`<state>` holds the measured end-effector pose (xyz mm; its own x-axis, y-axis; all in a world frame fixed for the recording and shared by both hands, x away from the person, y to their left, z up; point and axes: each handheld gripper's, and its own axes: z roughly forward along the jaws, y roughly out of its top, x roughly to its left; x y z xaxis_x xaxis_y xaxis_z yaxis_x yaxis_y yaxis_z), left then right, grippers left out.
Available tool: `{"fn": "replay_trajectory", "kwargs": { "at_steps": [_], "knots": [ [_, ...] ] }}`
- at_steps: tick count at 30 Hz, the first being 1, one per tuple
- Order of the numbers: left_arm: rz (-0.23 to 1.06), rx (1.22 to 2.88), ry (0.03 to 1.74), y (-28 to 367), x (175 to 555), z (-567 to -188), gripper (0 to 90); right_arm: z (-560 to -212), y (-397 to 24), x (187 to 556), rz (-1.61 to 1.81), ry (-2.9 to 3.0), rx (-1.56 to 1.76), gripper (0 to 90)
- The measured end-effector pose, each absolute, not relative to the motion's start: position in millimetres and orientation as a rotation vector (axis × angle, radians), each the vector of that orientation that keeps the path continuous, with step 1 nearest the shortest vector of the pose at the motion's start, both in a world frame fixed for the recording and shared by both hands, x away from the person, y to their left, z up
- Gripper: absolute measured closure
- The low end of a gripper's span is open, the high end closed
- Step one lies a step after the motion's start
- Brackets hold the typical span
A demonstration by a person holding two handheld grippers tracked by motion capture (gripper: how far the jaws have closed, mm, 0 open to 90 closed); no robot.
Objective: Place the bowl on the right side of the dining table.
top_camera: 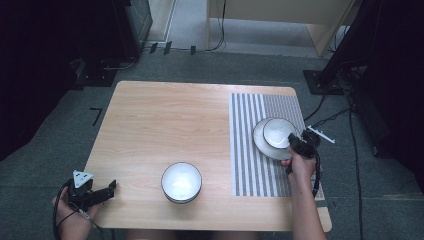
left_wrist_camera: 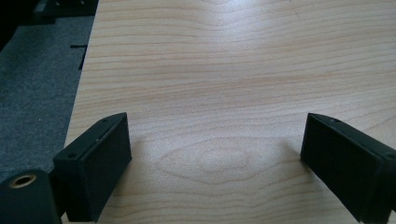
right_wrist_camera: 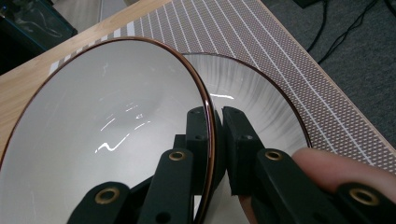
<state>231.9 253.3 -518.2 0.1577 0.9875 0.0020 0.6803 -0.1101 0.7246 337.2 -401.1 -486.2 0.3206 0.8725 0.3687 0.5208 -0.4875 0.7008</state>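
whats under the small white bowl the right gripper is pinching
The small white dark-rimmed bowl sits tilted in a wider white bowl on the striped placemat. The right gripper clamps its rim. Their contact underneath is hidden.

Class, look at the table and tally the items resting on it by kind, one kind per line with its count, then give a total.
White ceramic bowls with dark rims: 2
White round ceramic plate under the far bowl: 1
Grey-and-white striped placemat: 1
Total: 4
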Motion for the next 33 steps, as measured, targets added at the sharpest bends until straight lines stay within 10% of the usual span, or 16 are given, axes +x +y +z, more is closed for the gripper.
{"fn": "replay_trajectory", "kwargs": {
  "at_steps": [33],
  "knots": [
    [0.681,1.858,1.583,253.4,231.9,-518.1,8.1,-481.4,-403.7,334.3,1.126,1.165,2.148,64.3]
  ]
}}
